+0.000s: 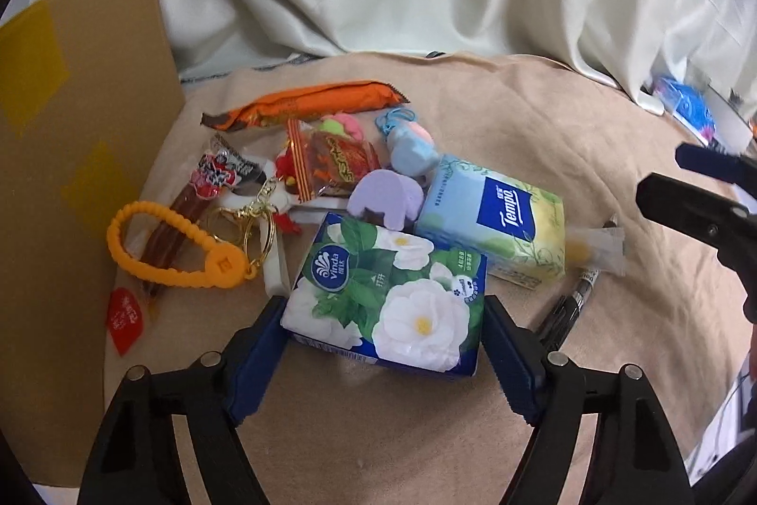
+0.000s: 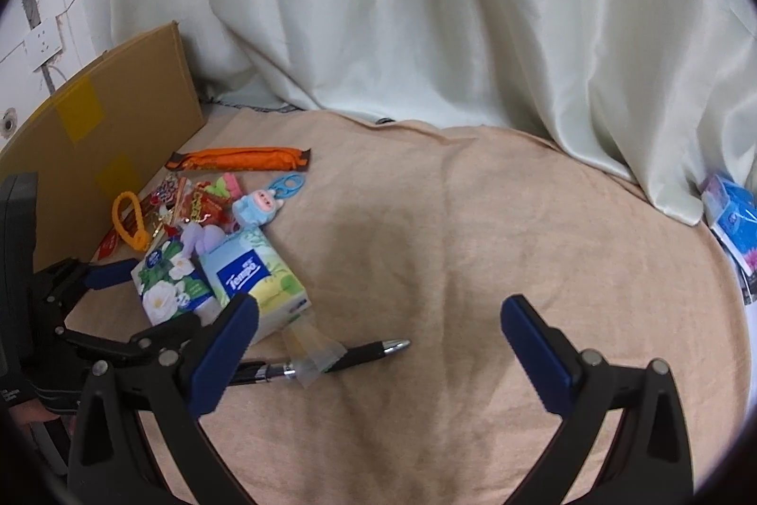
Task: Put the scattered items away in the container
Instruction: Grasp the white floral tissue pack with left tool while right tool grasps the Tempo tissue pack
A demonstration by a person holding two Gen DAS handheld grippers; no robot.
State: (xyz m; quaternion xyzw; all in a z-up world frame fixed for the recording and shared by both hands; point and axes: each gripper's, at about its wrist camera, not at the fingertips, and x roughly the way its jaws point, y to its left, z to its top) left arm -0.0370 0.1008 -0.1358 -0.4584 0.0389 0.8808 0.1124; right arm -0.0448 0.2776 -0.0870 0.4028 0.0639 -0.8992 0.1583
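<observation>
My left gripper (image 1: 384,344) stands around a blue Vinda tissue pack (image 1: 392,292) with white flowers, one finger at each side, touching it or nearly so. The pack also shows in the right wrist view (image 2: 165,282). Beside it lie a Tempo tissue pack (image 1: 497,216), a purple elephant toy (image 1: 385,197), a blue plush (image 1: 411,150), an orange snack bar (image 1: 312,102), candy wrappers (image 1: 331,164), an orange strap keychain (image 1: 165,244) and a black pen (image 2: 331,358). The cardboard box (image 1: 80,155) stands at the left. My right gripper (image 2: 378,330) is open and empty above the cloth.
A beige cloth (image 2: 473,244) covers the surface. A white curtain (image 2: 402,8) hangs behind. A blue package (image 2: 733,216) lies at the far right edge. A clear plastic wrapper (image 2: 312,353) lies over the pen.
</observation>
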